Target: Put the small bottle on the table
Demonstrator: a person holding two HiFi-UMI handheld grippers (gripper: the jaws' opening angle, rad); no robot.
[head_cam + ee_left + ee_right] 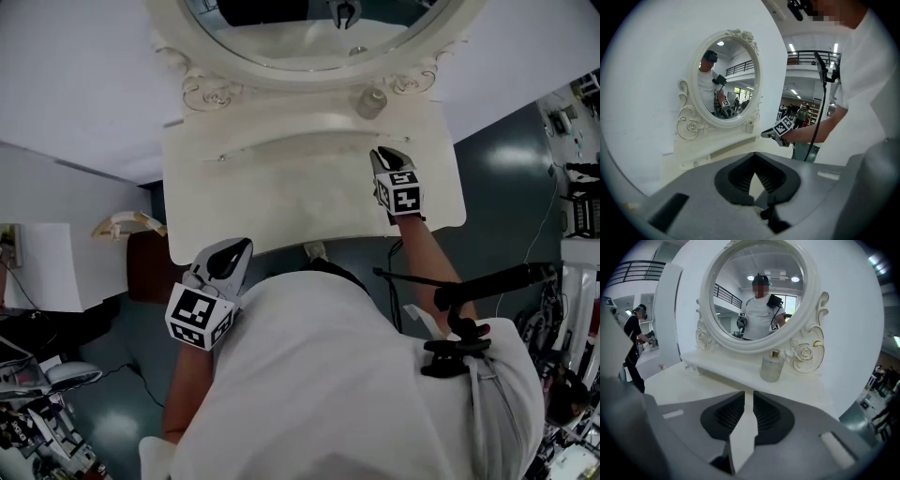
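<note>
Found the small bottle (pixel 771 366) upright on the shelf (pixel 726 367) under the mirror (pixel 754 291), just ahead of the right gripper (pixel 746 397) and apart from it. Saw its jaws nearly together and empty. Noted the left gripper (pixel 754 171) much farther back, closed on nothing.

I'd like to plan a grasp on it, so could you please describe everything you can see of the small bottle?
The small bottle is a squat cylinder of frosted, glass-like material with a short gold cap. It stands upright on the raised shelf under the round mirror, beside the rose ornament of its surround. Only the shelf touches it.
</note>
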